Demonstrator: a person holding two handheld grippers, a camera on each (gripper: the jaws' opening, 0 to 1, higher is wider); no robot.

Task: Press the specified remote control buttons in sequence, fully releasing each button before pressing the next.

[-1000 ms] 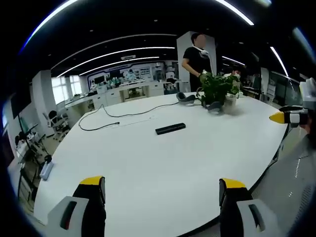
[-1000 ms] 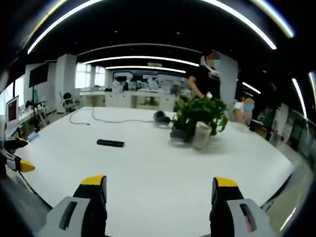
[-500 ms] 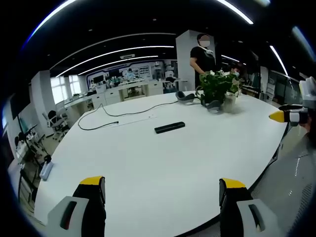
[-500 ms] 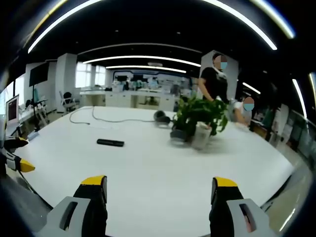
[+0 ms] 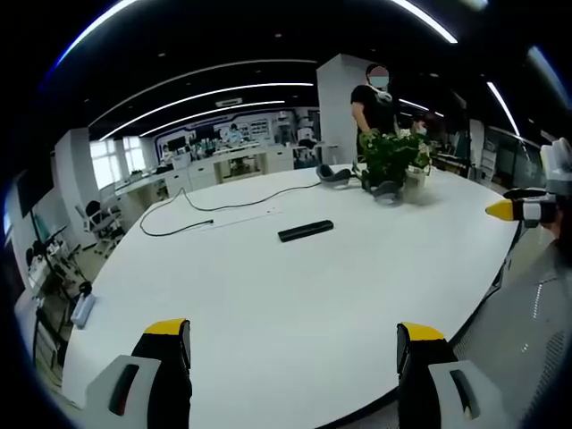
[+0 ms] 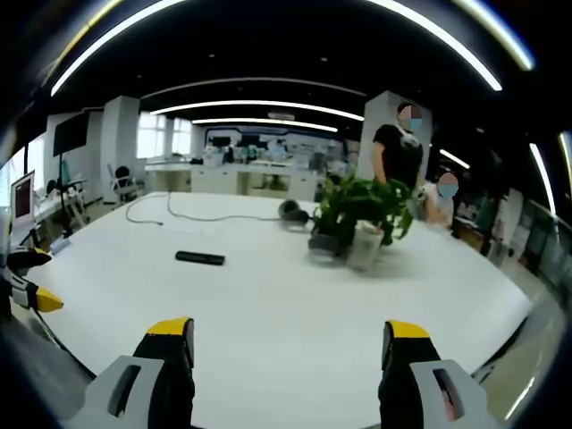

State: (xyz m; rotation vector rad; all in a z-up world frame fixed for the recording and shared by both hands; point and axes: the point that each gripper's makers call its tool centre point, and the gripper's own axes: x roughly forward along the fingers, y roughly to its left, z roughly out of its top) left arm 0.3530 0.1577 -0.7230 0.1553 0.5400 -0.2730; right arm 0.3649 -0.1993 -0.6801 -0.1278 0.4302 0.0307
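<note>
A slim black remote control (image 5: 306, 231) lies flat on the big white table (image 5: 268, 304), well beyond both grippers; in the right gripper view the remote (image 6: 200, 258) sits left of centre. My left gripper (image 5: 293, 344) hangs open over the table's near edge, nothing between its yellow-tipped jaws. My right gripper (image 6: 281, 341) is open too, above the near side of the table (image 6: 286, 304). The right gripper's yellow tip (image 5: 505, 211) pokes in at the right of the left gripper view; the left gripper's tip (image 6: 40, 300) shows at the left of the right gripper view.
A potted green plant (image 6: 362, 214) and headphones (image 6: 290, 212) stand at the table's far side, with a black cable (image 5: 206, 210) trailing across. A person in black (image 6: 399, 152) walks behind the plant; another sits beside it (image 6: 442, 201). Office desks and chairs (image 5: 98, 223) lie beyond.
The person in black has walked to the right behind the plant. Both grippers and the remote have stayed put.
</note>
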